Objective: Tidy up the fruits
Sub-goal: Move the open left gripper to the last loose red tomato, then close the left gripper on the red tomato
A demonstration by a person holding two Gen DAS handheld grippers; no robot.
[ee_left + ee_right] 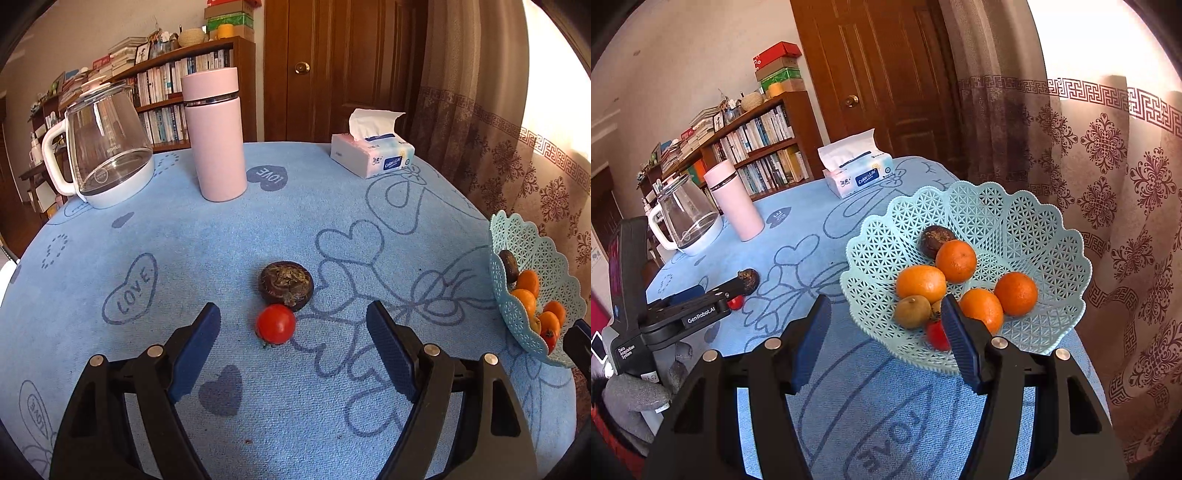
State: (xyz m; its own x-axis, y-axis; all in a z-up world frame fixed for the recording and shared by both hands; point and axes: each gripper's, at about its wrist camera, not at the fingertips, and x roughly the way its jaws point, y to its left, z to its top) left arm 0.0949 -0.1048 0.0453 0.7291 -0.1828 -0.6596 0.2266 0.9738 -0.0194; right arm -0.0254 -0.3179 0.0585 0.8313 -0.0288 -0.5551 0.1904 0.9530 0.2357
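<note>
Tomato [276, 324] touches the dark fruit [286, 283], so the open, empty left gripper [293, 323] may knock it away.

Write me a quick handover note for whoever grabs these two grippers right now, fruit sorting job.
Left gripper: open, empty, pointed at the small red tomato on the blue tablecloth; it does not touch it. A dark brown round fruit lies just behind the tomato.
Right gripper: open, empty, at the near rim of the light blue basket.
Done: basket holds four oranges, a kiwi, a dark fruit and a red one.
Left: the tomato and the dark fruit, into the basket.
</note>
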